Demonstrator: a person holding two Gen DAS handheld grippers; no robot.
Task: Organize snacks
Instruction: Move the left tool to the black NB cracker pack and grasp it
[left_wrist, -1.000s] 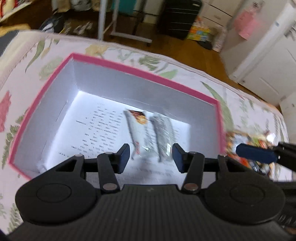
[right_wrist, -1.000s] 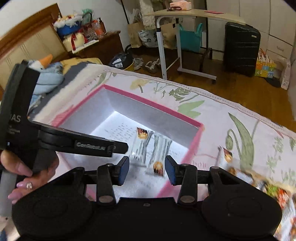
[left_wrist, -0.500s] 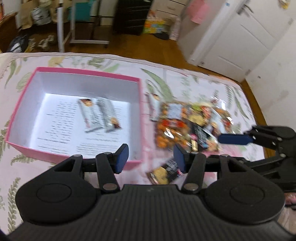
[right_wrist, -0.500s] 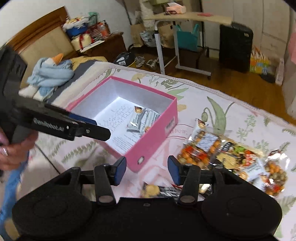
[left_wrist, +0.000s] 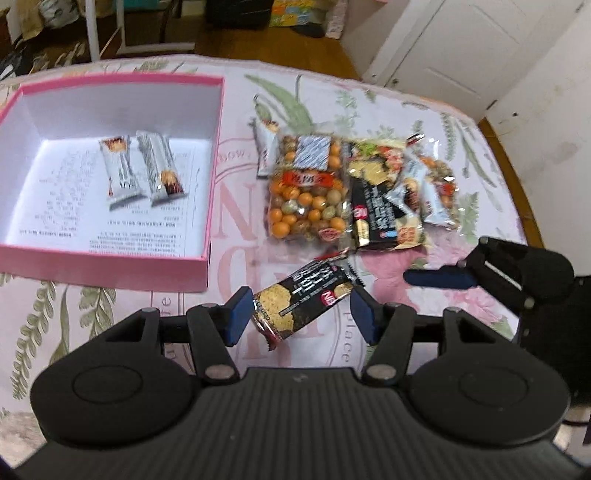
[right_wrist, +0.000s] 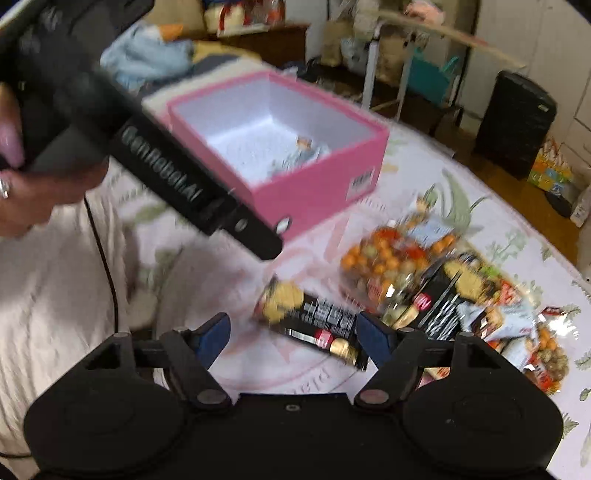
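pink box (left_wrist: 110, 266) holds two snack bars (left_wrist: 142, 170)

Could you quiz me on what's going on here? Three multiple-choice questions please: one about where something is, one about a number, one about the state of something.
1. Where is the black cracker packet lying?
A. inside the box
B. on the tablecloth, apart from the pile
C. on the floor

2. How many snack bars lie in the pink box?
A. none
B. two
C. five

3. The fingers of the left gripper are:
A. spread apart, gripping nothing
B. clamped on a packet
C. shut on the box wall

Answers:
1 B, it lies alone on the cloth below the pile.
2 B, two silver wrappers lie side by side.
3 A, neither finger presses on the packet.
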